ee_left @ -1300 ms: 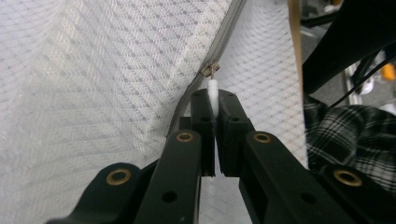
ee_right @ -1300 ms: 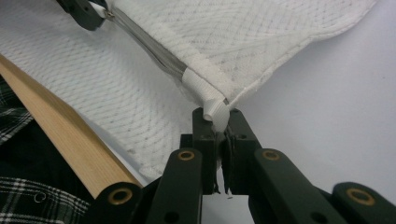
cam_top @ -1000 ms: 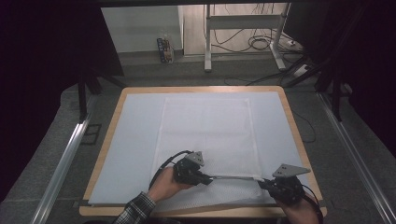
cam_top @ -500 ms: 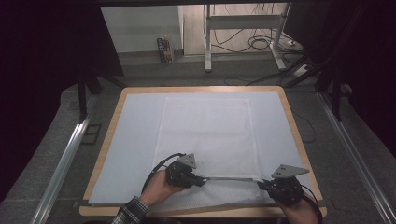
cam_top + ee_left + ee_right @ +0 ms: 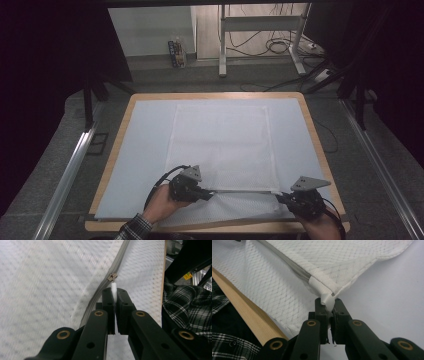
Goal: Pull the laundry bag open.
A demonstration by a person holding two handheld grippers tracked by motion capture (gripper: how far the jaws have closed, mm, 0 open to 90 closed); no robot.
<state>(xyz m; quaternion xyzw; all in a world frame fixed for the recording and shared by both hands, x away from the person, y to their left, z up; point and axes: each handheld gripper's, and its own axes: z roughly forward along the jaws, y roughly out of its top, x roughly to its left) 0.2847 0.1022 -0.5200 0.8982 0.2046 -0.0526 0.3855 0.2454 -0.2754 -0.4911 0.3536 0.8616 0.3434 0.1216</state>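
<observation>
Already your left gripper (image 5: 114,293), clamped on the white zipper pull (image 5: 114,287), had slid leftward from a second before, drawing the zipper (image 5: 240,190) along. Your right gripper (image 5: 327,302) pinched the mesh bag (image 5: 222,140) corner tab (image 5: 327,300), keeping it taut.

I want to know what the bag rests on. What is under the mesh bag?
Under the mesh bag lies a pale blue sheet on the wooden table; the part directly beneath is covered.
</observation>
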